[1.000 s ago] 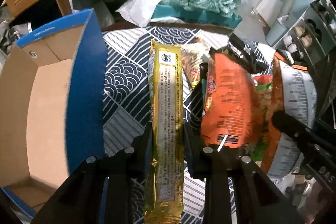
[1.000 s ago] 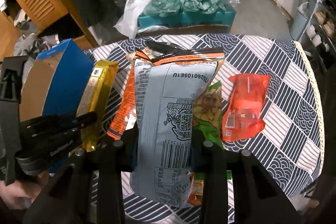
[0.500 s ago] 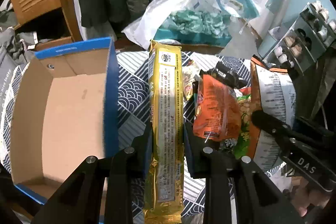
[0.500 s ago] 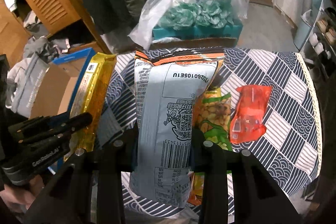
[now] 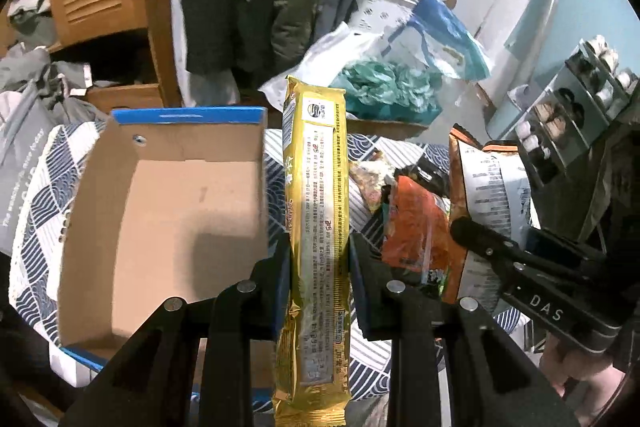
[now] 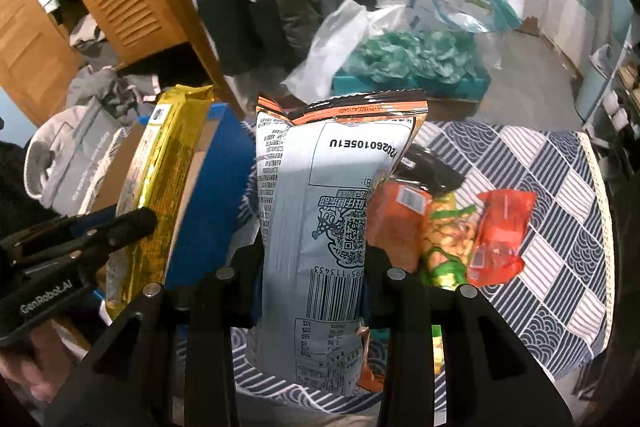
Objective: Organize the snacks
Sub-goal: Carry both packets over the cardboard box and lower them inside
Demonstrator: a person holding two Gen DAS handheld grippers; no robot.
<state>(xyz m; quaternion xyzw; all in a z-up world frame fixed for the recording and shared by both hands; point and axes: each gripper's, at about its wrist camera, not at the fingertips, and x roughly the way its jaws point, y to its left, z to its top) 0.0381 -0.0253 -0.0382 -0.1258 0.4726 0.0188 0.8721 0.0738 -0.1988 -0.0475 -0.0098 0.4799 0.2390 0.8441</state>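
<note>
Left gripper point(image 5: 318, 267) clamped on gold packet point(image 5: 318, 227), held upright and clear of the table, just right of the box point(image 5: 160, 219). Seen from the right wrist, same gold packet point(image 6: 160, 195) in front of the box's blue wall point(image 6: 212, 195), left gripper point(image 6: 132, 223) pinching it low down.

Right gripper point(image 6: 312, 267) closed on grey bag point(image 6: 320, 227), printed back facing the camera, barcode low, orange seal at top. From the left wrist, grey bag point(image 5: 488, 195) raised at the right, right gripper point(image 5: 464, 227) across its lower part.

Box open, brown inside, blue rim, no contents visible; set at the left edge of the tablecloth point(image 6: 552, 227), navy and white wave pattern.

Loose snacks in a cluster mid-cloth: orange pack point(image 6: 396, 223), green pack point(image 6: 448, 239), red pack point(image 6: 500, 235) side by side; dark pack point(image 6: 432, 167) behind them, possibly overlapping the orange one, contact unclear. Red pack nearest the right edge.

Beyond the far edge: teal box point(image 6: 416, 83) with crumpled teal contents, white plastic bag point(image 6: 332, 47) against it.
</note>
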